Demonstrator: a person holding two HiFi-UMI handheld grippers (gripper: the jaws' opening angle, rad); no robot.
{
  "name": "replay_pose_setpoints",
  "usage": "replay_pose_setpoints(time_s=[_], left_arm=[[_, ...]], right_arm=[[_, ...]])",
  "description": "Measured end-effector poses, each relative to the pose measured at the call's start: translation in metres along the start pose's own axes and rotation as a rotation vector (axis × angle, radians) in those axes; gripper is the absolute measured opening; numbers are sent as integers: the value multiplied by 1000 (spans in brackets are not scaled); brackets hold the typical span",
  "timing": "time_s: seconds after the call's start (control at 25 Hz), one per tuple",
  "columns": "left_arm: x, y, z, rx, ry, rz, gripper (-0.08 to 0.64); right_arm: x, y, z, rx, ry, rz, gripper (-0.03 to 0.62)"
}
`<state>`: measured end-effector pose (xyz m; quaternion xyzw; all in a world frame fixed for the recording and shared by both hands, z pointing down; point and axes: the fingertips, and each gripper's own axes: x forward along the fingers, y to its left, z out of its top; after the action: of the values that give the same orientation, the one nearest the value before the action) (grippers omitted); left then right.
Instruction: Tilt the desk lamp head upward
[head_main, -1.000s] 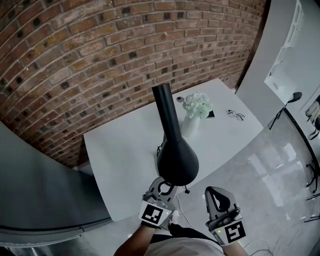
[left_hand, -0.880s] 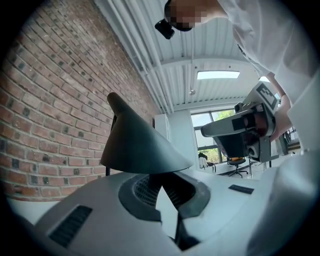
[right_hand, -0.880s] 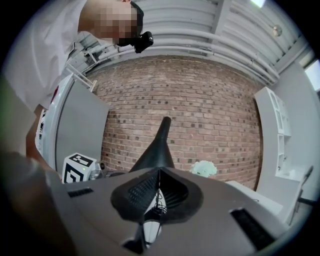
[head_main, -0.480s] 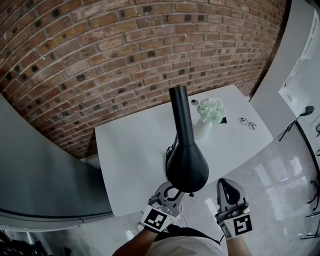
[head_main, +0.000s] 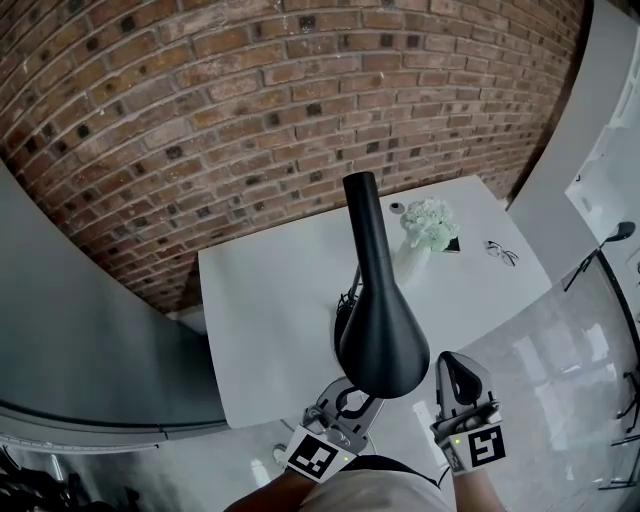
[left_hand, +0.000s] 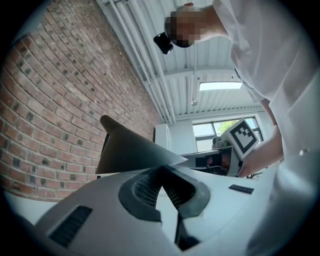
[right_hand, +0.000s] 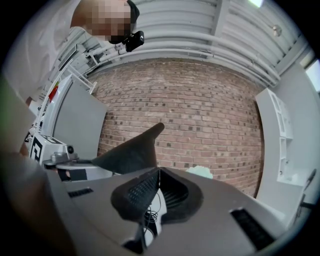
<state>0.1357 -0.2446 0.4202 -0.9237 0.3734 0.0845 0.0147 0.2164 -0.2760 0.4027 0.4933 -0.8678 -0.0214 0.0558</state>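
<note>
Jaws of both the left gripper (head_main: 344, 398) and the right gripper (head_main: 455, 366) are closed together, holding nothing. The black lamp head (head_main: 380, 335) hangs over the white table (head_main: 262, 300), at one o'clock from the left gripper and ten o'clock from the right.

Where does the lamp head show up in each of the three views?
Head view: lamp head, centre, lower half.
Left gripper view: dark cone left of centre.
Right gripper view: dark cone left of centre, neck tapering up rightward.
Shared landmark: brick wall behind it in all three.
</note>
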Motion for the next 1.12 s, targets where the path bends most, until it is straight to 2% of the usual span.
replay_pose_setpoints(time_s=[0.08,0.32,0.52,0.72,1.12], left_arm=[[-1,-9,3,23,21,-18,6],[-7,-8,16,89,17,20,6],[-13,-9,24,112,41,45,6],[-16,-17,36,146,36,35,7],[-20,-20,83,205,-38,7,6]], right_arm=[[-2,-2,0,1,-3,-5,17],[-5,4,0,6,-17,16,17],[-5,15,4,-5,-38,50,17],[-6,26,7,7,-49,68,17],[-15,41,11,3,-54,68,17]])
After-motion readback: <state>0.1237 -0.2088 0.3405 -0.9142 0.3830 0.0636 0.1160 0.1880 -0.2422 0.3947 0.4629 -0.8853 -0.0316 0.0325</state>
